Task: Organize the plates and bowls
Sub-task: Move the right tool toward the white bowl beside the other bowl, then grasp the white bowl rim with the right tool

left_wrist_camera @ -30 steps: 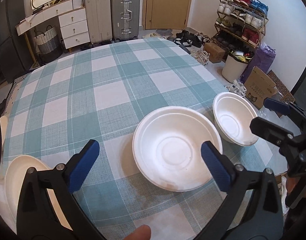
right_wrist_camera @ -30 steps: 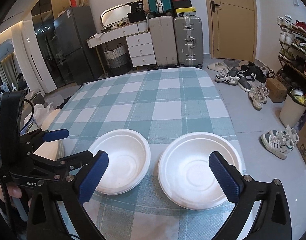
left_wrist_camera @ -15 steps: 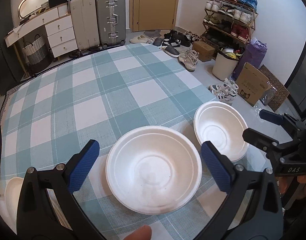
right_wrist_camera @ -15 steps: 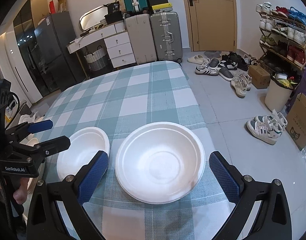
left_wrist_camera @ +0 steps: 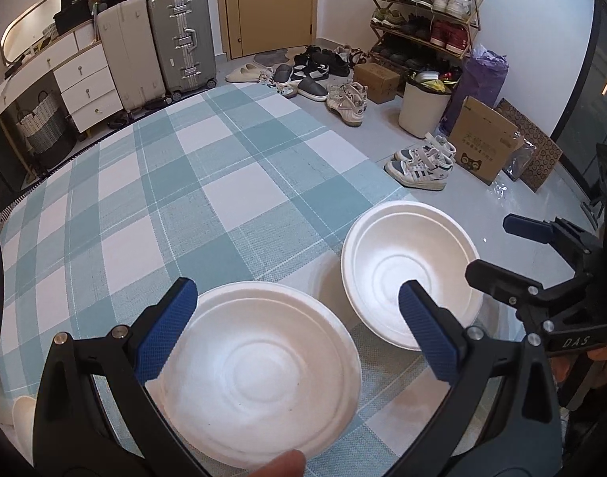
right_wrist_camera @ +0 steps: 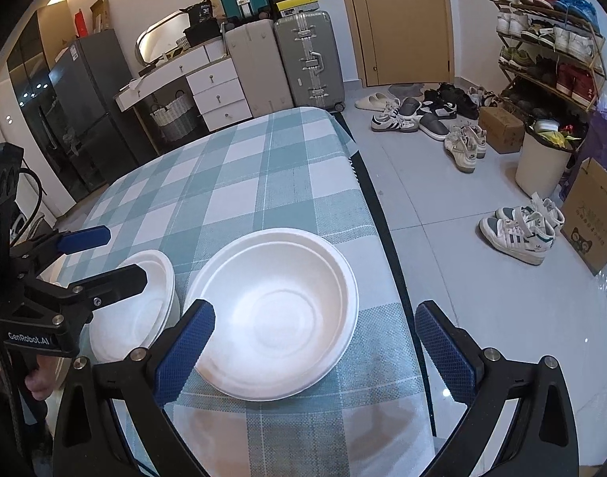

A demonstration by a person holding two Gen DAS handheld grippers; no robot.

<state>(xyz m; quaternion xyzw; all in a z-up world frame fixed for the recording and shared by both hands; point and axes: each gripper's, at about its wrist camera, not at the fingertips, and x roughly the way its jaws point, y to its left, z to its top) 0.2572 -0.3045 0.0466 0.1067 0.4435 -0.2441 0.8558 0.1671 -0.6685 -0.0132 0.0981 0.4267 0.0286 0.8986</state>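
Two white bowls stand side by side on the checked table. My left gripper (left_wrist_camera: 295, 332) hangs open just above the wide left bowl (left_wrist_camera: 260, 369), its blue pads either side of the far rim. The deeper right bowl (left_wrist_camera: 410, 270) sits at the table's right edge. Beside it my right gripper (left_wrist_camera: 500, 250) is open and empty. In the right wrist view, my right gripper (right_wrist_camera: 313, 346) spans the near rim of the right bowl (right_wrist_camera: 279, 310). The left bowl (right_wrist_camera: 144, 306) lies partly behind the open left gripper (right_wrist_camera: 115, 256).
The teal-and-white tablecloth (left_wrist_camera: 192, 198) drops off right beside the right bowl. Another white dish (left_wrist_camera: 21, 417) shows at the lower left. On the floor are shoes (right_wrist_camera: 518, 226), a white bin (right_wrist_camera: 542, 159) and a cardboard box (left_wrist_camera: 482, 147). Suitcases (right_wrist_camera: 307, 59) stand at the back.
Both views have swung to the right and come lower over the bowls. The left bowl now sits between my left fingers, the right bowl between my right fingers. Both grippers stay open.
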